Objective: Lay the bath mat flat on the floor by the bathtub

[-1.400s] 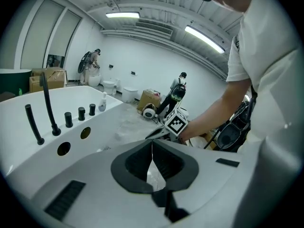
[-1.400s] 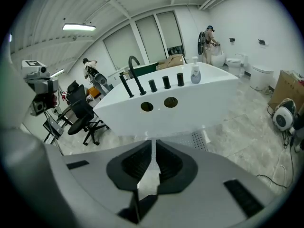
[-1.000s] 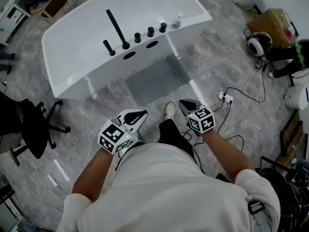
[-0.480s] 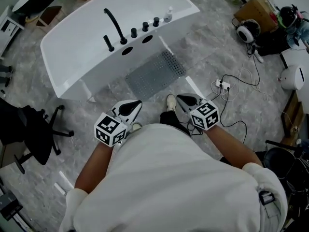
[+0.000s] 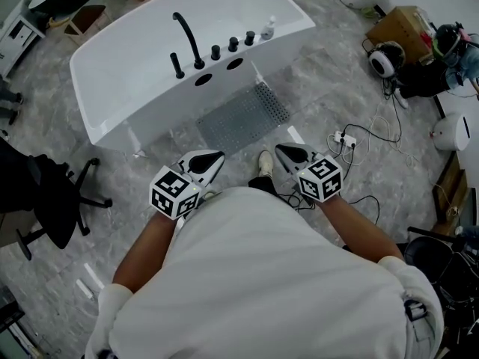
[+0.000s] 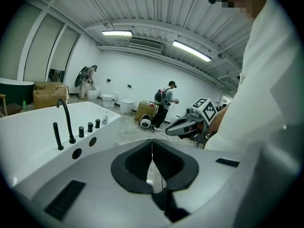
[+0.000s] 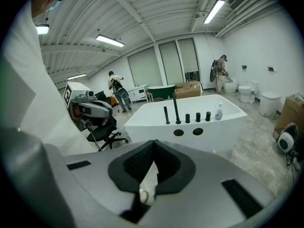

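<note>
Bath mat (image 5: 243, 118) lies flat; task looks done

Ahead of both grippers stands the white bathtub (image 5: 127, 66), its long side wall facing them and its black taps (image 5: 215, 52) on the near ledge. The grey bath mat is spread on the floor between the gripper tips and that wall, one long edge just beside the foot of the bathtub. From the head view no fold or curled corner shows. The left gripper (image 5: 213, 158) and the right gripper (image 5: 284, 151) are held close to the person's body, apart from the mat and pointing towards it. Each gripper's own view shows its jaws pressed together with nothing between them. A white shoe (image 5: 263, 163) shows between the two grippers. Judging by how things lie, the laying is finished. At most a slight squaring of the mat against the bathtub could be left.
</note>
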`<state>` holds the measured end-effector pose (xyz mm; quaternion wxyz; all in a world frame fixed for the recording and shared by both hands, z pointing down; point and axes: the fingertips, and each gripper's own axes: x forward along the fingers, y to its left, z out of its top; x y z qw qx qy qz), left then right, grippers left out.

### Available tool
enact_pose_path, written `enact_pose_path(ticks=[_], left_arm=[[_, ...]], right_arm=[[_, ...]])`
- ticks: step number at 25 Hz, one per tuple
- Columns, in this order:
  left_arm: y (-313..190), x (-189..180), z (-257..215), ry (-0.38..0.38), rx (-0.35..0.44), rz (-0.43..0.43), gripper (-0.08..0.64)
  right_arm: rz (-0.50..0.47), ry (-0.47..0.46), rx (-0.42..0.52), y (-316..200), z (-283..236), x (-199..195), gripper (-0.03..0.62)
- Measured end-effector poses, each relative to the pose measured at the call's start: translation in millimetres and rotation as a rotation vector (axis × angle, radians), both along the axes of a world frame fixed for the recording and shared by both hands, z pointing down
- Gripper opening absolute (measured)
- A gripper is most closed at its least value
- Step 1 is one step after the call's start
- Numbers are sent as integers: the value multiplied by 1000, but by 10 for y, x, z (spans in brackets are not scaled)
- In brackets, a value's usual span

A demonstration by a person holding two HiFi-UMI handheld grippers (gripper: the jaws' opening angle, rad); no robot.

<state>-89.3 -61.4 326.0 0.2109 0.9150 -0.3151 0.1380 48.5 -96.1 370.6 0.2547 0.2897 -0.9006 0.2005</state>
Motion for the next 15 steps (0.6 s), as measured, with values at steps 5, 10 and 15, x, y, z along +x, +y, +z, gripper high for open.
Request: enact_pose_path(ticks=[5, 10, 15], left_arm=[[0, -34, -16, 3, 4, -11, 18], [33, -103, -15, 4, 8, -27, 18], [70, -210, 40, 1, 12, -42, 18]], right_arm=[[-14, -11, 0, -25, 20, -49, 9], [-17, -17, 0, -22, 41, -91, 9], [-18, -22, 6, -11, 82, -156, 9]])
